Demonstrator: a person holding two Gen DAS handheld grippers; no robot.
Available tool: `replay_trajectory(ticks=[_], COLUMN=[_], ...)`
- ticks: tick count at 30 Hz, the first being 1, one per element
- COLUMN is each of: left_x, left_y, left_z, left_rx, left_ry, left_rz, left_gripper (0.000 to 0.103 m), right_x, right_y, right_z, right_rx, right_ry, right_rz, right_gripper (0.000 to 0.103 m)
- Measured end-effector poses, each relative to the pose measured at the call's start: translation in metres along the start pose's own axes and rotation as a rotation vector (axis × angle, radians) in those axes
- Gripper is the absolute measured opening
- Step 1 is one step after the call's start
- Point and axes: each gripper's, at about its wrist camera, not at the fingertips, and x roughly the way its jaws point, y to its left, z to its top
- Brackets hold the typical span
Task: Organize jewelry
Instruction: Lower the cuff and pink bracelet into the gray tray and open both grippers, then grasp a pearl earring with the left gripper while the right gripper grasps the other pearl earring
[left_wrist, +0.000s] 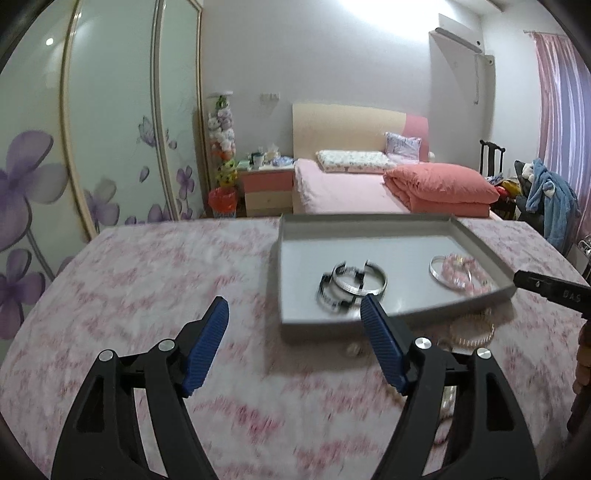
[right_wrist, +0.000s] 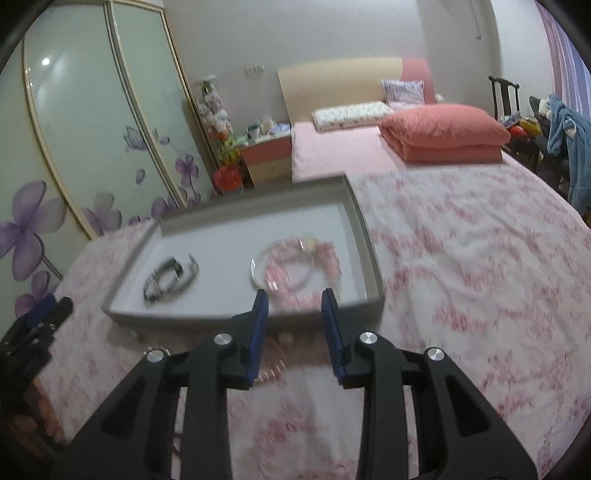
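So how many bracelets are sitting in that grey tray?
4, as far as the blur allows. Two silver cuffs overlap on the tray's left; a thin silver bangle and pink beaded bracelet overlap on its right.

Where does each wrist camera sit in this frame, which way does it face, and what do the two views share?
Left wrist: on the left gripper, facing along its open blue fingers over the floral cloth toward the grey tray, slightly right of it; the right gripper's tip shows at the right edge.
Right wrist: on the right gripper, open, aimed at the pink bead bracelet; the left gripper shows at the left edge.
Shared: tray, silver cuff bangles, bead bracelet, pearl strand in front of the tray, and the bed behind.
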Motion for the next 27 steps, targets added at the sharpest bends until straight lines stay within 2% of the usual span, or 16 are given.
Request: replay_trajectory(ticks=[4,8,14,20,23,27], left_x=[-0.002,-0.004,-0.007,-0.007,-0.006,-0.005], left_y=[0.009,0.013,0.016,0.016,0.015,0.013], left_z=[-0.011,-0.02,-0.027,-0.027,-0.028,-0.027], left_rx=[-0.023,-0.03,-0.04,-0.04,-0.039,-0.038], left_ry=[0.042,0.059,0.067,0.071,0.076,0.081], left_rz=[0.002,0.002,-0.002,-0.004,-0.007,-0.015], left_gripper=[0.074,0.074,0.074,0.074,0.074,0.074], right_x=[0.006,0.004,0.015,0.034,0.041,0.045], right_y=[0.0,0.008,0.005,0.014,0.015,0.017], right_z=[-0.015,-0.03,-0.02,-0.015,-0.015,-0.011], right_rx=[-0.007,-0.052,-0.011,-0.028,-0.02,-0.024], right_ry=[0.065,0.091,0.077,0.115,0.128,0.126], right_rz=[0.029,0.028,-0.011,-0.022,-0.036,-0.049], right_gripper=[0.031,0.031,0.031,0.03,0.027,0.018])
